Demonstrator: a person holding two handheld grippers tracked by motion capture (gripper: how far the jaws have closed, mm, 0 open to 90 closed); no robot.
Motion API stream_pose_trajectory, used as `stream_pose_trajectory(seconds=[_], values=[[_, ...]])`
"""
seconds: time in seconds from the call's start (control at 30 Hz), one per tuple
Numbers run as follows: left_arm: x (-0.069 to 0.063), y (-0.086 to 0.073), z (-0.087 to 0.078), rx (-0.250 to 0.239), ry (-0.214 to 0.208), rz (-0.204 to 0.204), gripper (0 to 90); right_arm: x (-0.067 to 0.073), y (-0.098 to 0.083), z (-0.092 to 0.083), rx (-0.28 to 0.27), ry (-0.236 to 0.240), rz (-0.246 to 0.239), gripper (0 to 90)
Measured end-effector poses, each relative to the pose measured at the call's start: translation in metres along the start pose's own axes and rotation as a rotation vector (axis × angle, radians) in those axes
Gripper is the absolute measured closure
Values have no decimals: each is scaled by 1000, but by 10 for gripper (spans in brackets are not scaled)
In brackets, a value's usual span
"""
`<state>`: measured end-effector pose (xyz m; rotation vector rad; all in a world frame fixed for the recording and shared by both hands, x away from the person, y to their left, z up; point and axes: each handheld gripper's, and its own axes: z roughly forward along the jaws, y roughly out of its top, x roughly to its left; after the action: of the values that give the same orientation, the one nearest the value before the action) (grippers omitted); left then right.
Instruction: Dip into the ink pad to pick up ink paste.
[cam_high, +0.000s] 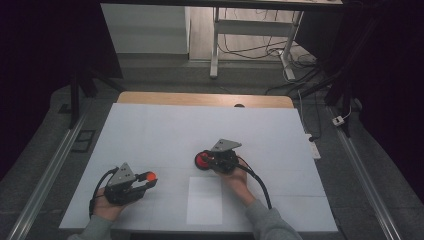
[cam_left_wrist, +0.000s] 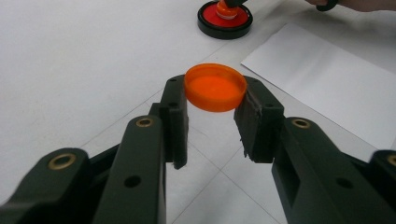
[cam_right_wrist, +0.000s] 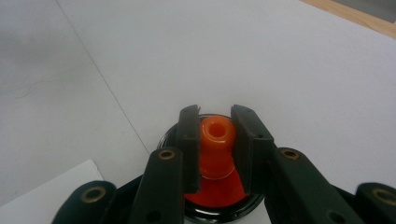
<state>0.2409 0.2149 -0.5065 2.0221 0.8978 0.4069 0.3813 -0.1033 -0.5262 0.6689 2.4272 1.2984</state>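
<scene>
Clamping orange cap (cam_left_wrist: 215, 87) — left tool (cam_left_wrist: 212, 116), off table.

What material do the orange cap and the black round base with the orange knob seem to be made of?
Orange cap: probably translucent plastic; light glows through its thin rim. Orange knob: glossy, likely plastic or rubber. Black base: smooth moulded plastic by its sheen, with a red inner face.

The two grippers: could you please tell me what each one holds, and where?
Left gripper clamps the orange cap by its rim; right gripper grips the orange bottle neck.

Black fingers (cam_left_wrist: 173, 116), brass pivots; grey plates; black cables; grey sleeves (cam_high: 270, 224)
</scene>
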Motion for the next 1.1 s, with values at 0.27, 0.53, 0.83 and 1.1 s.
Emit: stream_pose_trajectory(seconds=[0.27, 0.53, 0.83, 1.1], values=[[0, 0, -2, -7, 3, -5, 652, 2, -1, 0, -6, -16, -15, 728], [0, 0, -1, -2, 2, -4, 652, 3, -2, 0, -12, -17, -14, 727], [0, 1, -2, -7, 3, -5, 652, 2, -2, 0, -13, -17, -7, 727], [0, 0, -2, -9, 3, -5, 651, 2, -3, 0, -33, -21, 26, 724]])
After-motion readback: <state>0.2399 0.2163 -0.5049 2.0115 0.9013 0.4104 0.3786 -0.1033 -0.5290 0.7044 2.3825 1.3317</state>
